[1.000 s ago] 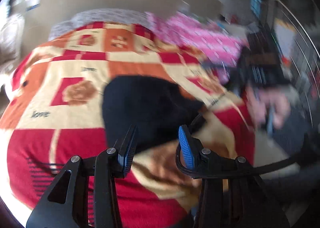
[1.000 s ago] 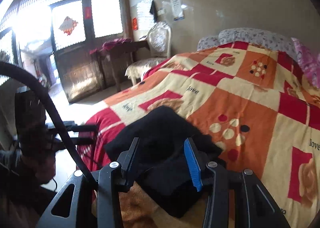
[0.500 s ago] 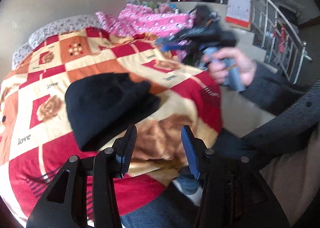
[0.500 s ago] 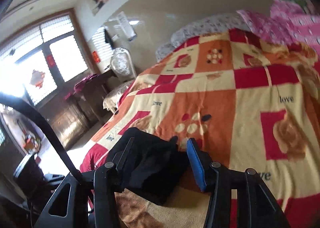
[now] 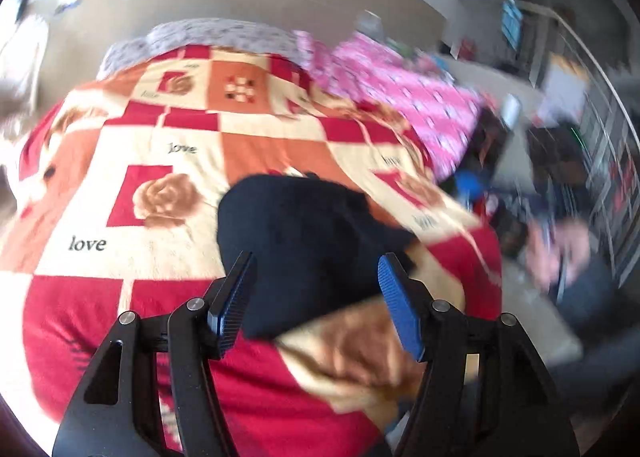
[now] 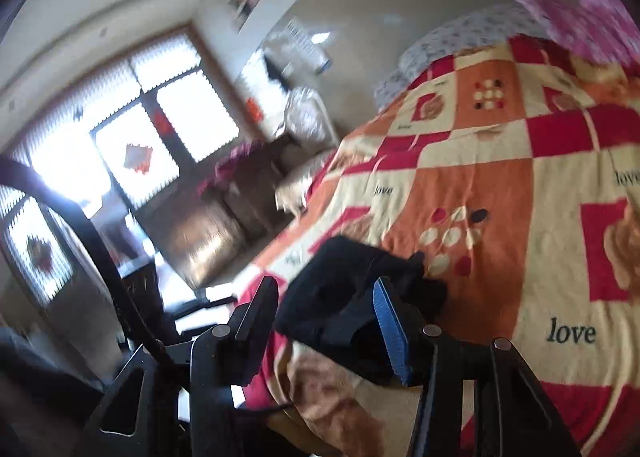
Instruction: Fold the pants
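— How do the pants (image 5: 304,241) look?
— A dark, folded bundle near the foot edge of the bed (image 5: 168,137), on the patchwork blanket (image 6: 500,185).
— Room to move?
— Bare blanket beyond. Left tool (image 5: 316,307) and right tool (image 6: 326,321) both gape wide, empty.

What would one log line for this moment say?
pants: black, folded bundle on checked blanket | left tool: open, empty | right tool: open, empty | neither touching pants
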The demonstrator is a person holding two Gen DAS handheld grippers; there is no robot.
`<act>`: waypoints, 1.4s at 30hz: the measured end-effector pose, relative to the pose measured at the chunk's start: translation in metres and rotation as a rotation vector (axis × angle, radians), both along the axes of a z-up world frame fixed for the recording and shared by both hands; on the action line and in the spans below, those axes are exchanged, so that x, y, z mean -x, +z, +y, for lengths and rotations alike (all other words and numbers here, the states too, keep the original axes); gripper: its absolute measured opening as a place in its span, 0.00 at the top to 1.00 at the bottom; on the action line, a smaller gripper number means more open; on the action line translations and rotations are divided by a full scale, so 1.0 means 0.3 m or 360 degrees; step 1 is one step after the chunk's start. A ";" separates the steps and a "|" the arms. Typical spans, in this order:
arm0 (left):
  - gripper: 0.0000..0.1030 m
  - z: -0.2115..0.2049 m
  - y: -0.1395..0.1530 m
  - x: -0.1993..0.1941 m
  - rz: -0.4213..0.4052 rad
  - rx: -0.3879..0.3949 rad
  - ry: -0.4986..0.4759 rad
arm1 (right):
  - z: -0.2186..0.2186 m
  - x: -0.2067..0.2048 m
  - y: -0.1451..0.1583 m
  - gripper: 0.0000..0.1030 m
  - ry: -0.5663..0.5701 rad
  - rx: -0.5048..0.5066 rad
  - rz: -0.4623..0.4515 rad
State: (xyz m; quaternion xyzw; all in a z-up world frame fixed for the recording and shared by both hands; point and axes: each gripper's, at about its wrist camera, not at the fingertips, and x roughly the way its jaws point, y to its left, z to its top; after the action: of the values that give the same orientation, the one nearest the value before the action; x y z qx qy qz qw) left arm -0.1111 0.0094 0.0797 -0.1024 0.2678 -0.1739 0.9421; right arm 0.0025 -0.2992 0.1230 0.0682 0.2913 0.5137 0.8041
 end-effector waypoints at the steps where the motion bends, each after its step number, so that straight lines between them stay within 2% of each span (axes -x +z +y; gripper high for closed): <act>1: 0.39 0.014 -0.008 -0.041 0.0028 0.0077 0.0004 | 0.069 0.036 -0.008 0.54 0.0048 0.0134 -0.0115; 3: 0.39 0.021 -0.037 -0.106 0.0113 0.0168 0.0023 | 0.180 0.069 -0.030 0.54 0.0119 0.0259 -0.0244; 4: 0.42 0.024 -0.056 -0.133 0.0169 0.0202 0.0024 | 0.204 0.072 -0.048 0.54 0.0173 0.0264 -0.0256; 5: 0.50 0.027 -0.077 -0.154 0.0225 0.0234 0.0007 | 0.245 0.076 -0.069 0.54 0.0222 0.0280 -0.0272; 8: 0.53 0.025 -0.177 -0.207 0.0427 0.0261 0.0063 | 0.343 0.006 -0.180 0.54 0.0258 0.0442 -0.0259; 10: 0.53 0.028 -0.205 -0.194 0.0379 0.0284 0.0104 | 0.385 -0.073 -0.283 0.55 0.0257 0.0646 -0.0200; 11: 0.53 0.021 -0.210 -0.186 0.0355 0.0261 0.0113 | 0.385 -0.088 -0.315 0.55 0.0284 0.0674 -0.0210; 12: 0.53 0.011 -0.212 -0.179 0.0323 0.0224 0.0126 | 0.384 -0.082 -0.320 0.55 0.0288 0.0664 -0.0255; 15: 0.52 -0.001 -0.209 -0.173 0.0290 0.0186 0.0154 | 0.385 -0.081 -0.318 0.54 0.0284 0.0669 -0.0240; 17: 0.52 0.013 -0.169 -0.187 0.0310 0.0204 0.0125 | 0.384 -0.074 -0.292 0.55 0.0291 0.0660 -0.0211; 18: 0.52 0.025 -0.128 -0.185 0.0270 0.0218 0.0107 | 0.381 -0.080 -0.271 0.55 0.0295 0.0658 -0.0204; 20: 0.50 0.047 -0.063 -0.208 0.0153 0.0224 0.0067 | 0.374 -0.066 -0.209 0.55 0.0253 0.0645 -0.0270; 22: 0.49 0.061 -0.006 -0.283 0.0123 0.0208 0.0061 | 0.372 -0.081 -0.153 0.55 0.0193 0.0595 -0.0373; 23: 0.49 0.068 0.000 -0.328 0.0148 0.0227 0.0065 | 0.381 -0.101 -0.140 0.55 0.0174 0.0579 -0.0389; 25: 0.49 0.075 -0.034 -0.459 0.0342 0.0302 0.0021 | 0.418 -0.152 -0.143 0.55 0.0198 0.0587 -0.0382; 26: 0.49 0.066 -0.059 -0.506 0.0439 0.0301 0.0019 | 0.439 -0.178 -0.162 0.55 0.0215 0.0622 -0.0361; 28: 0.50 0.037 -0.140 -0.583 0.0611 0.0218 0.0019 | 0.478 -0.219 -0.230 0.54 0.0241 0.0737 -0.0285; 30: 0.50 0.019 -0.151 -0.585 0.0592 0.0149 0.0055 | 0.479 -0.241 -0.302 0.54 0.0261 0.0798 -0.0228; 34: 0.48 -0.012 -0.178 -0.620 0.0648 -0.0003 0.0169 | 0.396 -0.277 -0.334 0.54 0.0249 0.0521 -0.0095; 37: 0.48 -0.007 -0.184 -0.644 0.0690 0.0000 0.0191 | 0.371 -0.287 -0.348 0.54 0.0240 0.0411 -0.0066; 40: 0.48 -0.001 -0.179 -0.613 0.0641 -0.0009 0.0187 | 0.373 -0.270 -0.344 0.54 0.0231 0.0410 -0.0096; 42: 0.48 0.029 -0.159 -0.583 0.0601 0.0053 0.0187 | 0.370 -0.259 -0.339 0.54 0.0224 0.0408 -0.0118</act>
State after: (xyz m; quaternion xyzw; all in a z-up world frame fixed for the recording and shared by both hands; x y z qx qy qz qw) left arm 0.0638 0.0181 0.0321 -0.1642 0.4303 -0.1007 0.8819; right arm 0.0800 -0.1882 0.0212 -0.0746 0.3286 0.5297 0.7784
